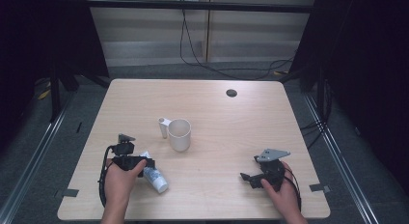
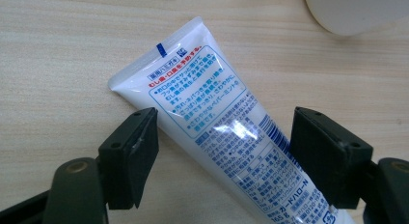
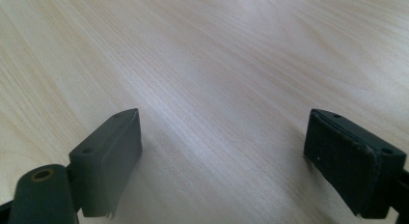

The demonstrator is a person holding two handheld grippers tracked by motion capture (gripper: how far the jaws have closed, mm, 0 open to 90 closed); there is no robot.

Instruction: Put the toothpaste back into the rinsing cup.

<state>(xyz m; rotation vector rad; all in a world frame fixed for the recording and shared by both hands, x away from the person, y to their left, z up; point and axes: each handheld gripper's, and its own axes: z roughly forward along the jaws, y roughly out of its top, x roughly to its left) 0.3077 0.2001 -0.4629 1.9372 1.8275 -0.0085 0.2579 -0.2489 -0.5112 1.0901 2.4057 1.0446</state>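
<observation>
Two grippers were held low over the pale wooden table [image 1: 217,195], one in each hand. The left gripper [image 2: 222,151] was spread wide, its jaws set on either side of a white toothpaste tube [image 2: 217,122] lying flat on the wood; neither pad could be seen touching it. The tube's crimped end pointed away from the gripper, and blue and red print could be read across its face. From the high view, the tube [image 1: 155,175] was seen at the near left of the table, beside the left hand [image 1: 119,178], with a white mug [image 1: 179,134] standing upright a little beyond it, near the middle. The right gripper [image 3: 222,156] was spread open as well, with bare wood between its jaws; it was held at the near right in the right hand [image 1: 284,192], well apart from tube and mug.
</observation>
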